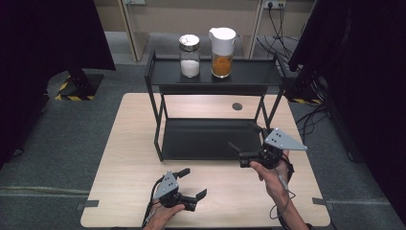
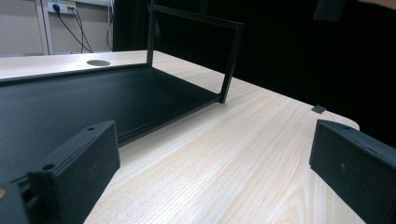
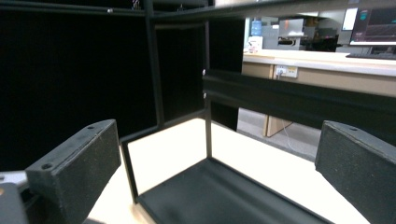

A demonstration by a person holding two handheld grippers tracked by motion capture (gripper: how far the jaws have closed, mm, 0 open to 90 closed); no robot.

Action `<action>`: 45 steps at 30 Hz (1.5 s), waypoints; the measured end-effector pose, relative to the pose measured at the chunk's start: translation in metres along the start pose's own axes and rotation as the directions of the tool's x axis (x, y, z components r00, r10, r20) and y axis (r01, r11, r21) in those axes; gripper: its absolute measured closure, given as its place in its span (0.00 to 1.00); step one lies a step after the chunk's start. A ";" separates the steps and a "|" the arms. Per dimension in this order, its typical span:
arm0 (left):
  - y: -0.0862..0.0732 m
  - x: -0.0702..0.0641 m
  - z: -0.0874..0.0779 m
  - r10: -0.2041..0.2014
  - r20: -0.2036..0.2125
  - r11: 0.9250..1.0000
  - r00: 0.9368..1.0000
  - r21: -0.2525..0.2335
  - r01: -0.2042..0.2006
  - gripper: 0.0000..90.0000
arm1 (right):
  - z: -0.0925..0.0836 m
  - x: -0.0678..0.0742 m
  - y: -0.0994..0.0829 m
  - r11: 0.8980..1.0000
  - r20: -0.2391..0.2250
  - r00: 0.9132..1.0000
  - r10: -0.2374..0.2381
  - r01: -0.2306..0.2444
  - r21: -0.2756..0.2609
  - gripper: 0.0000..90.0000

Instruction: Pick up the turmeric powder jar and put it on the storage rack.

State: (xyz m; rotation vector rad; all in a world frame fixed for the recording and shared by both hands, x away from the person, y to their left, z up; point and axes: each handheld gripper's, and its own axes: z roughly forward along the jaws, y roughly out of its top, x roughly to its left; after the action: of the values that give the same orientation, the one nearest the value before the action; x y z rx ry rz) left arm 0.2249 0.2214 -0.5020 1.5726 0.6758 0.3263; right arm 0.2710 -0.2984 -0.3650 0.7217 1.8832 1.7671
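Both grippers gape wide, empty, in front of the black rack [image 1: 210,139].

The rack stands on the pale wooden table [image 1: 129,158]; the right gripper [image 1: 245,139] hovers at its lower shelf's front right corner, the left gripper [image 1: 192,183] hangs before it, and two jars [image 1: 189,55] sit atop it.

Jars: two were present on the top shelf, one with white contents [image 1: 189,56] and one with orange contents [image 1: 222,46].
Racks: one black two-tier rack [image 1: 158,135] stood on the table.
Tables: one wooden table [image 1: 129,158] was present.
Tongs: two were present, left tongs [image 1: 193,183] and right tongs [image 1: 246,138], one per hand.
Hands: two were present, a left hand [image 1: 165,214] and a right hand [image 1: 273,175].
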 end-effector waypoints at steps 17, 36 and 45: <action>-0.001 0.000 0.000 -0.003 -0.010 1.000 1.000 -0.006 0.003 0.01 | -0.012 0.005 -0.046 0.998 -0.010 0.998 0.059 -0.058 0.028 0.00; -0.001 0.000 -0.001 -0.004 -0.028 1.000 1.000 -0.020 0.003 0.01 | -0.016 0.008 -0.078 0.994 -0.020 0.996 0.085 -0.083 0.072 0.01; -0.001 0.000 -0.002 0.002 -0.040 1.000 0.999 -0.028 -0.003 0.01 | -0.012 0.010 -0.088 0.990 -0.041 0.994 0.099 -0.095 0.107 0.01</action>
State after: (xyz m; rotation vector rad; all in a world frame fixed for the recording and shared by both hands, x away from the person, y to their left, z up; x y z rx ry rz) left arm 0.2233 0.2233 -0.5030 1.5442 0.6975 0.3682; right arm 0.2496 -0.3047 -0.4520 0.8306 2.0152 1.7678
